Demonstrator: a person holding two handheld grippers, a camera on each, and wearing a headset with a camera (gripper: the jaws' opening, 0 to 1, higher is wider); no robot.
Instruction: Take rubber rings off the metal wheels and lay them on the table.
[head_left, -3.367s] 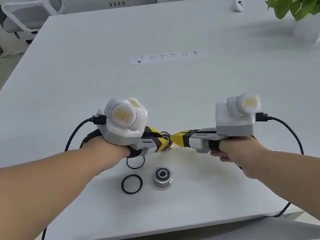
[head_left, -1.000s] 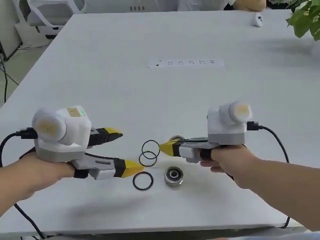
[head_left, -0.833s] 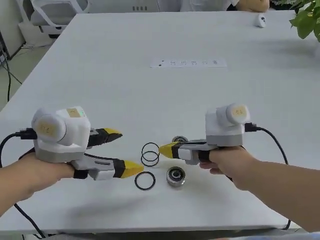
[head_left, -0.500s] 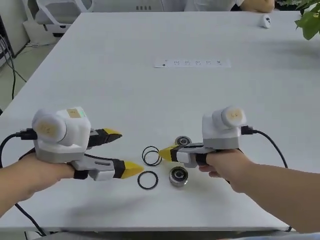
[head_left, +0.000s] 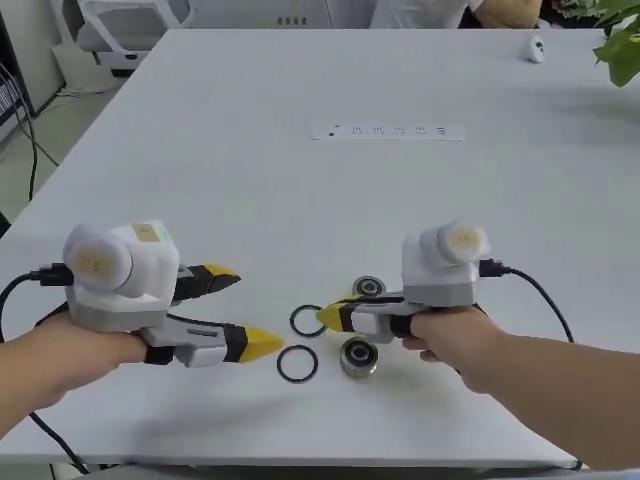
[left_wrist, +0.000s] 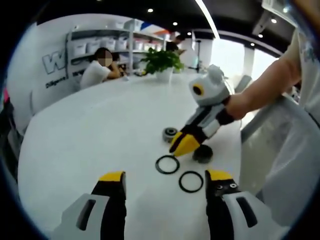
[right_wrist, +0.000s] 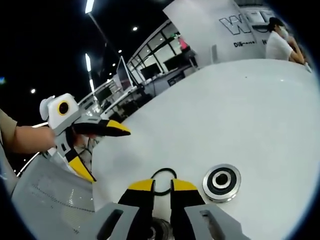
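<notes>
Rubber rings: two black loops, flat on the white table, both off the wheels.
Near ring: between the two grippers, just left of the near wheel and apart from it.
Far ring: just beyond the first, right at the tips of the right gripper; touching or not, cannot tell.
Change from 3.4 s ago: then both grippers tip to tip over one wheel; now well apart, with the left gripper drawn off to the left.
Change from 1 s ago: far wheel, then close against the right tips, now free on the table behind them.
Left jaws: spread wide, nothing between, held above the table.
Right jaws: drawn almost together, a thin gap in the right gripper view, nothing clamped.
Edges: near table edge close below both grippers; left edge slanting away past the left gripper.
Open room: broad bare tabletop ahead, from the wheels up to the power strip.
Around: small white object and plant at the far right corner, chair beyond the far left corner, all well apart from the work.
In the way: black cable trailing from the right gripper across the table toward the near edge; near wheel just on the near side of the right jaws.
</notes>
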